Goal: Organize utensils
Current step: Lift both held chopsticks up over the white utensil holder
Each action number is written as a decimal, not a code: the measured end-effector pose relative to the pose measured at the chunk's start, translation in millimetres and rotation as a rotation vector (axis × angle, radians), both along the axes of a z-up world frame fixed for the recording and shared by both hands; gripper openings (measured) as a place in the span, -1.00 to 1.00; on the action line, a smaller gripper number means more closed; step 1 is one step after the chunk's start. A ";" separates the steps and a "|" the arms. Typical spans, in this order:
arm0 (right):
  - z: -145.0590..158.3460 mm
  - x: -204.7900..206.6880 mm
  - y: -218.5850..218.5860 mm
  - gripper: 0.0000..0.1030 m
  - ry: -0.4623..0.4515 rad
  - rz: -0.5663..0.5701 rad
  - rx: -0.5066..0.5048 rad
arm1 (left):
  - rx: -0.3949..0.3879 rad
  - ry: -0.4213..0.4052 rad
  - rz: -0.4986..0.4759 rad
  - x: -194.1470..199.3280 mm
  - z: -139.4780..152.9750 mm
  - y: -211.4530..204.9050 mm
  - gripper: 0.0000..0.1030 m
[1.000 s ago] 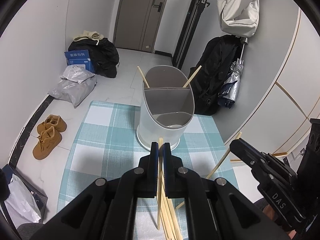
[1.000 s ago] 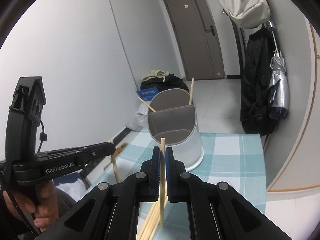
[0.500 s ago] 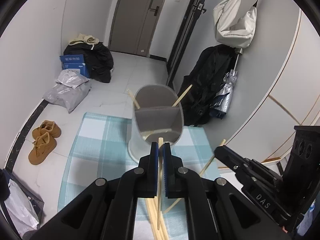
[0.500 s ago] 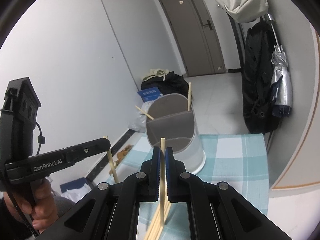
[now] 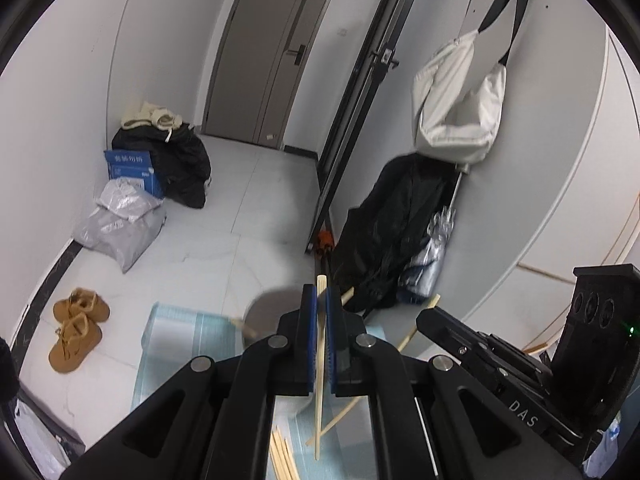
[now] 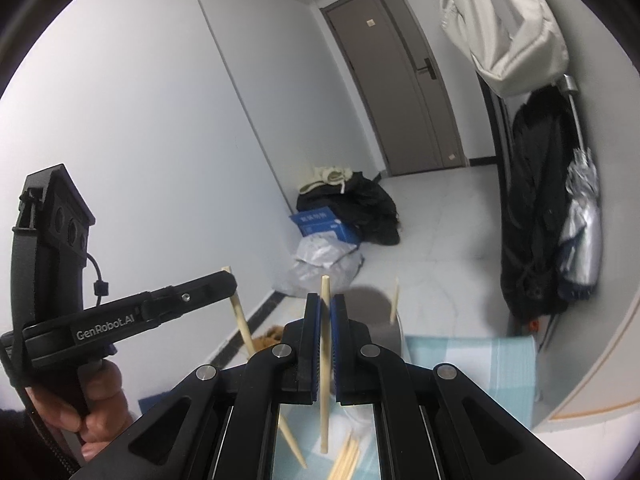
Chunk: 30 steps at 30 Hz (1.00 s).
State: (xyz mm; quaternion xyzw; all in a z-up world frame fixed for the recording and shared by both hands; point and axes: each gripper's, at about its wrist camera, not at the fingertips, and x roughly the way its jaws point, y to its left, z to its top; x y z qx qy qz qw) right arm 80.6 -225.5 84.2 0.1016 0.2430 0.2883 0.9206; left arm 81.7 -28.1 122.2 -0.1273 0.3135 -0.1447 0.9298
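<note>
Checked tablecloth below; each of two grippers' jaws clamped on one chopstick: left, right.

Pale wooden chopsticks — matt, smooth — over woven checked cloth; tongs of matt black plastic.

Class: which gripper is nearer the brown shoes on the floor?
Left. The left gripper is on the brown shoes side of the table; the right gripper lies farther over, toward the hanging coat.

left gripper: clamps upright chopstick | holder: below | loose chopsticks: on cloth
</note>
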 end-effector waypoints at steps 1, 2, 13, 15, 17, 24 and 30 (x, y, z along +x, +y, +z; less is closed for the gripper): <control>6.6 5.6 1.1 -0.92 -0.005 0.000 0.004 | -0.001 -0.004 0.000 4.0 3.3 0.3 -1.00; 10.6 9.5 1.9 -0.92 -0.010 0.001 0.005 | -0.002 -0.010 0.002 10.4 8.6 1.4 -1.00; 56.3 71.5 11.5 -0.92 -0.095 -0.012 -0.005 | -0.033 -0.086 0.011 56.6 32.9 11.3 -1.00; 57.5 80.9 15.0 -0.92 -0.109 -0.022 -0.021 | -0.036 -0.101 0.008 65.1 32.6 12.3 -1.00; 55.7 88.8 18.8 -0.92 -0.119 -0.027 -0.030 | -0.037 -0.124 0.001 73.1 31.5 13.9 -1.00; 31.0 115.7 25.3 -0.92 -0.104 -0.059 -0.071 | 0.000 -0.157 -0.024 89.5 8.6 11.7 -1.00; 14.3 120.6 21.8 -0.92 -0.090 -0.063 -0.072 | 0.024 -0.167 -0.037 85.2 -5.3 9.8 -1.00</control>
